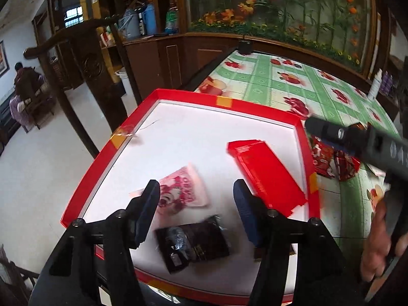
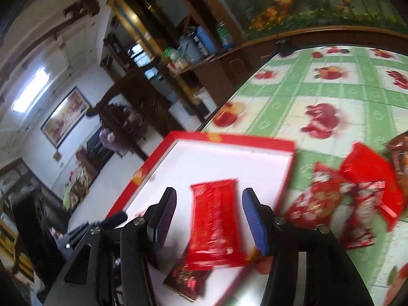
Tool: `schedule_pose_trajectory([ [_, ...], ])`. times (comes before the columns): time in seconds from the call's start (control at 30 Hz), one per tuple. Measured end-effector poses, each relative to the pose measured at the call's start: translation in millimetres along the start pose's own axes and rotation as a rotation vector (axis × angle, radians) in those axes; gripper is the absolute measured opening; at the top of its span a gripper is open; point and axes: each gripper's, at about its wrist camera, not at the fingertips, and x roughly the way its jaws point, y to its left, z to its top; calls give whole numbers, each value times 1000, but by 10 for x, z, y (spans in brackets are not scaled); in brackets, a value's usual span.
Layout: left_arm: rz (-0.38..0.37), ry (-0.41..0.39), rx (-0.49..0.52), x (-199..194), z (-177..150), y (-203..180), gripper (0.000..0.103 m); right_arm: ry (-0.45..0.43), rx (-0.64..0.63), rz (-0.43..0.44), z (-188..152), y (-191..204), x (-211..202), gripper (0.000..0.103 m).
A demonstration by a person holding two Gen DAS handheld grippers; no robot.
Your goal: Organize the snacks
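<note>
A red-rimmed white tray [image 1: 224, 102] sits at the table's near left corner. In it lie a pink snack packet [image 1: 186, 188], a dark brown packet [image 1: 196, 242] and a long red packet [image 1: 267, 173]. My left gripper [image 1: 196, 199] is open and empty, just above the pink and dark packets. In the right wrist view my right gripper [image 2: 209, 219] is open and empty over the red packet [image 2: 216, 219] in the tray [image 2: 163, 153]; a dark packet [image 2: 186, 280] lies under it. Several red snack packets [image 2: 357, 199] lie on the table to the right of the tray.
The table has a green checked cloth with fruit prints [image 1: 280, 84]. The right gripper's body [image 1: 357, 140] reaches over the loose red packets [image 1: 331, 160]. A white bottle [image 1: 376, 86] stands at the far right edge. Wooden cabinets and a floral panel stand behind.
</note>
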Motion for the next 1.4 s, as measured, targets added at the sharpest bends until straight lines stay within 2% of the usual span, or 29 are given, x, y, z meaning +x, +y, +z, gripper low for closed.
schedule_pose_trajectory([
  [0.2,2,5,56,-45,78,-250,59,-116,88,-161,380,-753,-426,62],
  [0.3,-58,18,70,-57,213,-447,59,-167,157,-233,528,-1231,-686,63],
  [0.37,-93,8,92,-89,332,-634,59,-195,172,-312,597,-1518,-855,64],
  [0.43,-123,-10,117,-105,470,-842,64,-219,196,-351,654,-1778,-1007,64],
  [0.5,-141,-33,138,-105,581,-1048,83,-247,220,-369,706,-1983,-1133,64],
  [0.6,-134,-57,176,30,796,-1419,83,-281,258,-389,748,-2242,-1268,64],
  [0.63,-143,-44,179,98,847,-1498,83,-278,279,-389,773,-2340,-1298,64],
  [0.8,-150,128,107,698,1008,-1825,83,-264,352,-382,848,-2675,-1258,64],
  [0.9,-153,151,74,840,1000,-1924,83,-234,329,-419,872,-2748,-1121,64],
  [1.03,-180,204,70,993,929,-2104,83,-117,345,-398,852,-2839,-829,61],
  [1.1,-189,239,89,1093,895,-2226,83,-115,314,-417,848,-2800,-780,60],
  [1.17,-220,281,96,1179,832,-2312,84,-84,302,-369,839,-2760,-722,55],
  [1.2,-216,260,106,1157,811,-2336,85,-70,298,-345,832,-2745,-689,55],
  [1.3,-219,240,108,1116,753,-2320,85,-46,230,-377,815,-2633,-639,55],
  [1.33,-220,238,113,1107,741,-2315,85,-44,234,-362,802,-2628,-643,54],
  [1.4,-228,233,121,1077,704,-2304,85,-27,257,-310,782,-2647,-651,45],
])
